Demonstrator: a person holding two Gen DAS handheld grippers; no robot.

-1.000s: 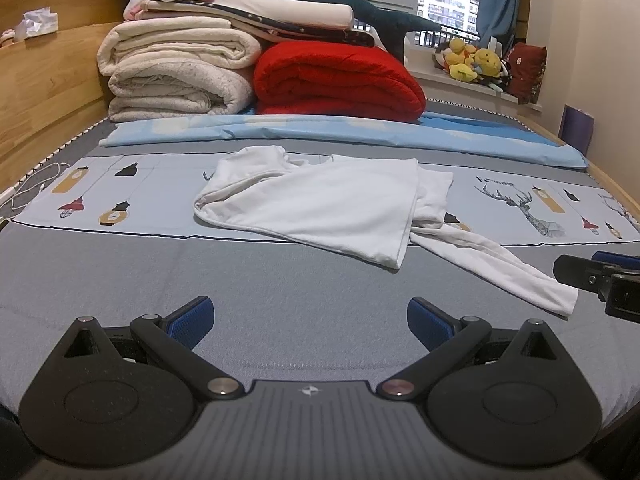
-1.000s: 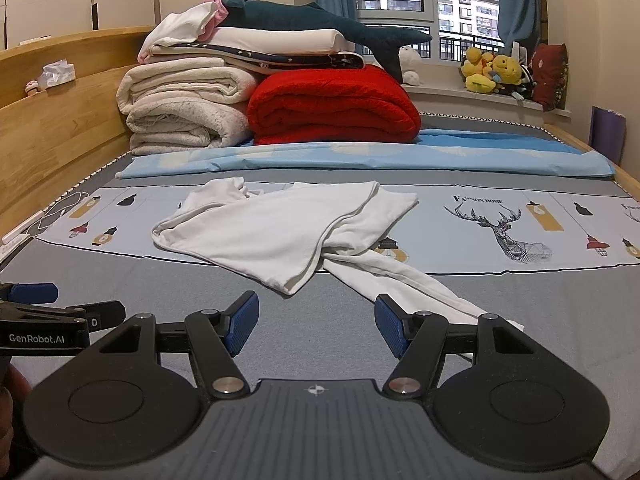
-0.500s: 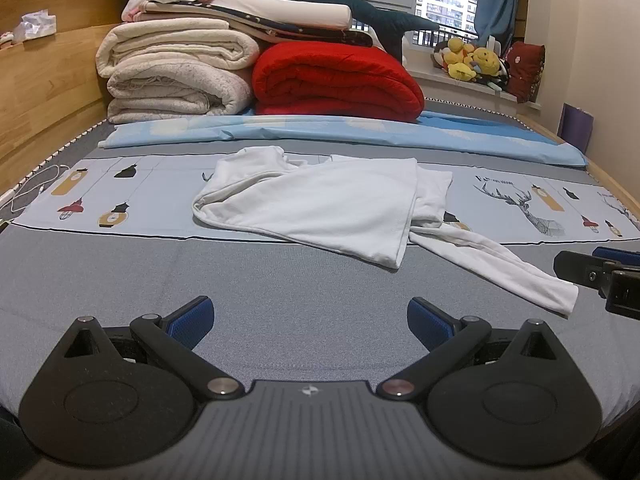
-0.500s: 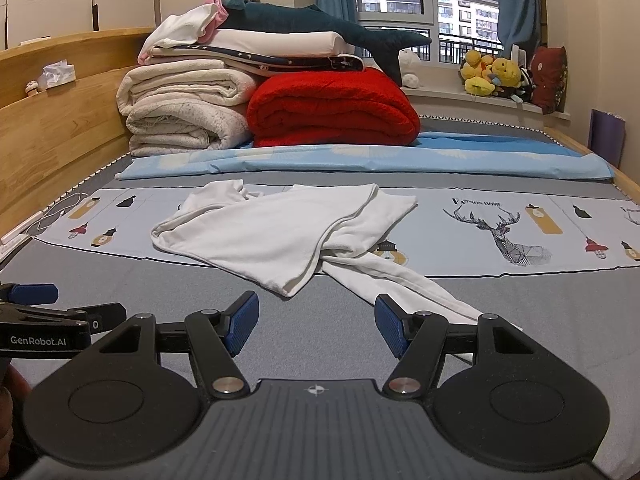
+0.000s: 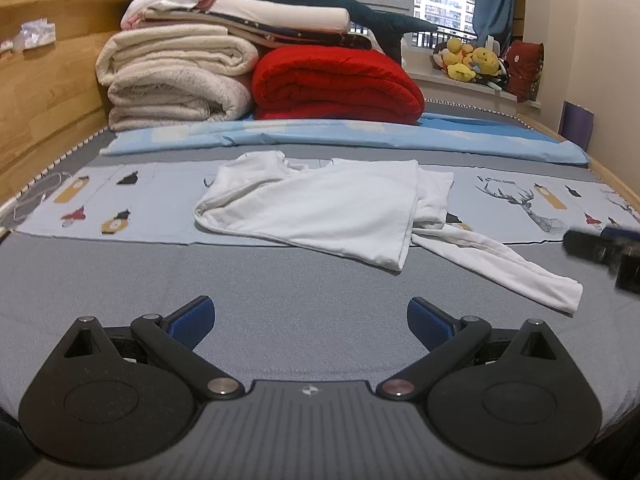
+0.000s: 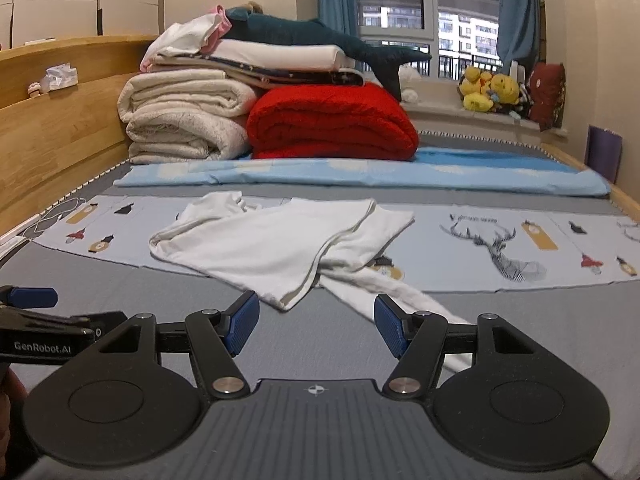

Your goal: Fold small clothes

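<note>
On the grey bed (image 5: 120, 280), white shirt (image 5: 320, 212) at 12 o'clock lies rumpled, nothing folded yet; my L claw (image 5: 310, 316) & R claw (image 6: 316, 322) both gape, empty.

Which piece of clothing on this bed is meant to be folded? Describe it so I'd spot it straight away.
Start at the red blanket stacked at the far end of the bed, then come forward past the light blue sheet. The white garment lies loose and rumpled there, one long sleeve trailing toward the right claw, unlike the neatly folded bedding behind.
</note>
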